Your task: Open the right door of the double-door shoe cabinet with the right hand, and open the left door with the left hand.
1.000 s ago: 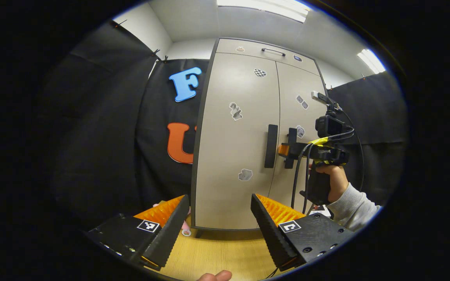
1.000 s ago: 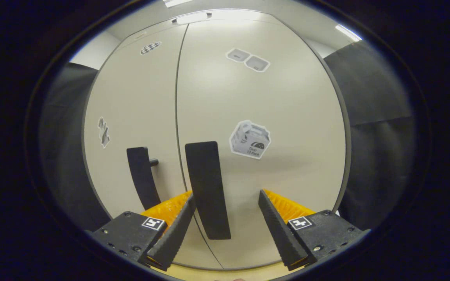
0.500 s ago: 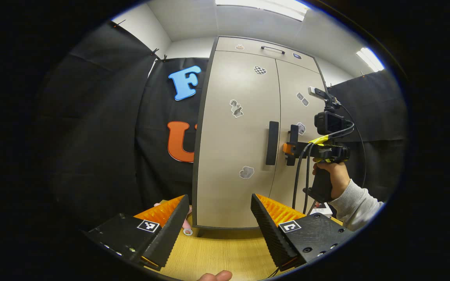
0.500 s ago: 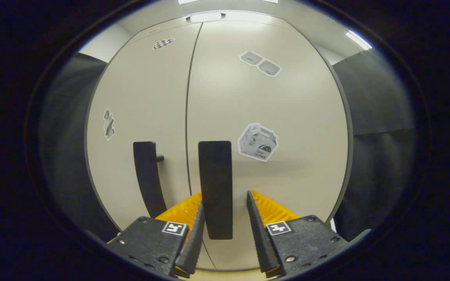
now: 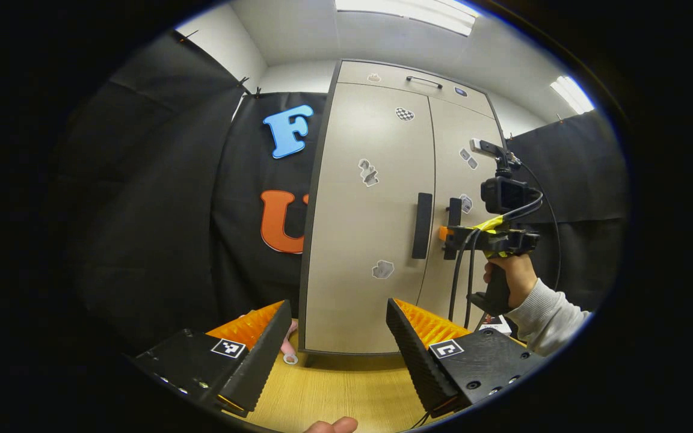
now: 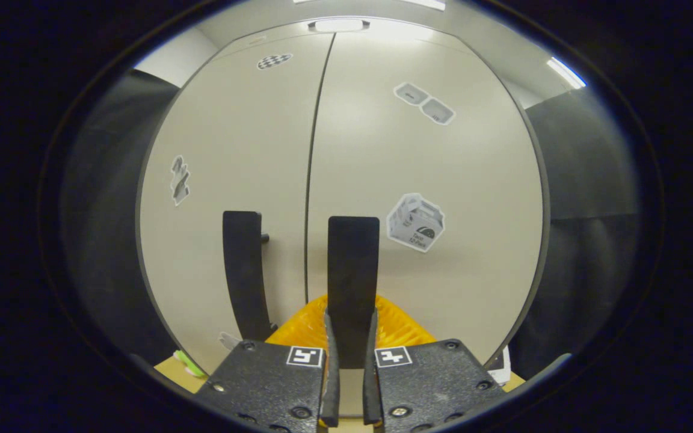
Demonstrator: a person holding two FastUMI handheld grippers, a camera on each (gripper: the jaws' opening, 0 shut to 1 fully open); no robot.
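1. The tall beige double-door shoe cabinet (image 5: 370, 210) stands upright on the light wooden tabletop (image 5: 340, 391) against the black cloth wall, both doors flush (small stickers dot their fronts).
2. 2 black vertical bar handles flank the centre seam: the left door handle (image 6: 243, 273) and the right door handle (image 6: 352, 282).
3. The right gripper (image 6: 349, 361) is clamped on the right door handle, both fingers pressing its lower end.
4. The left gripper (image 5: 334, 337) hangs short of the cabinet, fingers spread wide, holding nothing.
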